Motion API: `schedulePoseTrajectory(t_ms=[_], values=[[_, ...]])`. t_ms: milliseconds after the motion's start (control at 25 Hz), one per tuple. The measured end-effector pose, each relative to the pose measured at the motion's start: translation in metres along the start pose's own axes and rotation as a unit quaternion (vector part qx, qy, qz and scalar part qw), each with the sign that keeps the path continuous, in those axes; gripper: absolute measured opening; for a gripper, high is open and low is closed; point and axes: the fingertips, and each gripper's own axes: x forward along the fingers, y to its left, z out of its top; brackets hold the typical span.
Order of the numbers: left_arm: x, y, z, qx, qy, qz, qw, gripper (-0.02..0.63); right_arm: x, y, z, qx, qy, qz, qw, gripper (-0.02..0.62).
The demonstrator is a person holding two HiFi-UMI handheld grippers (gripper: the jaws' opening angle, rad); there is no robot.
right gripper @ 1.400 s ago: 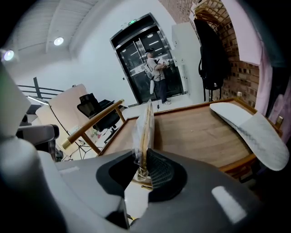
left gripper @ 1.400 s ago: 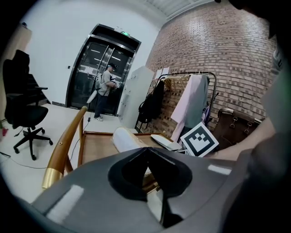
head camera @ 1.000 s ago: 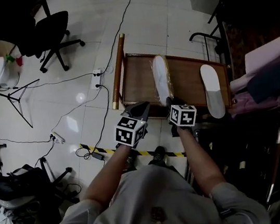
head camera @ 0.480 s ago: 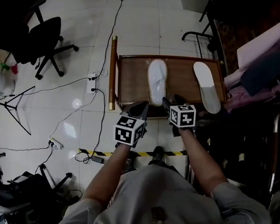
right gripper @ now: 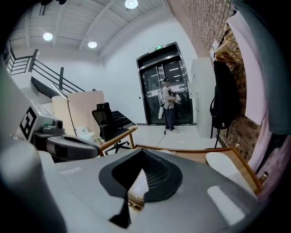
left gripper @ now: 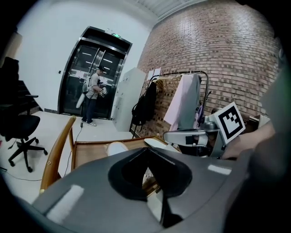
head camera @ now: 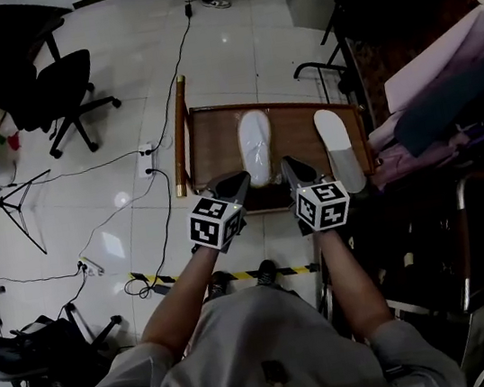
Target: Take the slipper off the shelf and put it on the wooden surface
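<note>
A low wooden surface [head camera: 212, 147] with a raised rim carries two white slippers. One slipper [head camera: 256, 146] lies in the middle, and its toe shows in the left gripper view [left gripper: 117, 148]. The other slipper [head camera: 339, 150] lies at the right end, also seen from the right gripper [right gripper: 225, 164]. My left gripper [head camera: 233, 183] hovers at the near edge, shut and empty. My right gripper [head camera: 297, 170] is beside it, just right of the middle slipper's heel. Its jaws are closing, tips together, nothing between them. The shelf is not in view.
A black office chair [head camera: 51, 81] stands on the tiled floor at the left, with cables and a power strip [head camera: 146, 150] beside the wood. Garments on a rack [head camera: 443, 83] crowd the right. Striped tape [head camera: 236, 274] crosses the floor near my feet. A person [left gripper: 93, 93] stands by glass doors.
The middle slipper stays lying on the wood. My right gripper has drawn back a little from its heel. The head view has shifted, so the wooden surface sits higher in the frame.
</note>
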Motion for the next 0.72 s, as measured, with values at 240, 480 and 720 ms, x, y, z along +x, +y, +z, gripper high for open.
schedulePoseTrajectory(t_ms=[240,480,720], values=[[-0.011,-0.007,0.016,0.009,-0.013,-0.004,0.9999,0.006,-0.023,0.026,0.029,0.002,-0.037,0.046,0.998,0.000],[-0.030,-0.018,0.037,0.018,-0.029,-0.015,0.9993,0.006,-0.036,0.052,0.050,-0.005,-0.062,0.076,0.995,0.000],[-0.048,-0.028,0.058,0.027,-0.054,-0.032,0.9977,0.006,-0.047,0.067,0.070,-0.020,-0.080,0.091,0.992,0.000]])
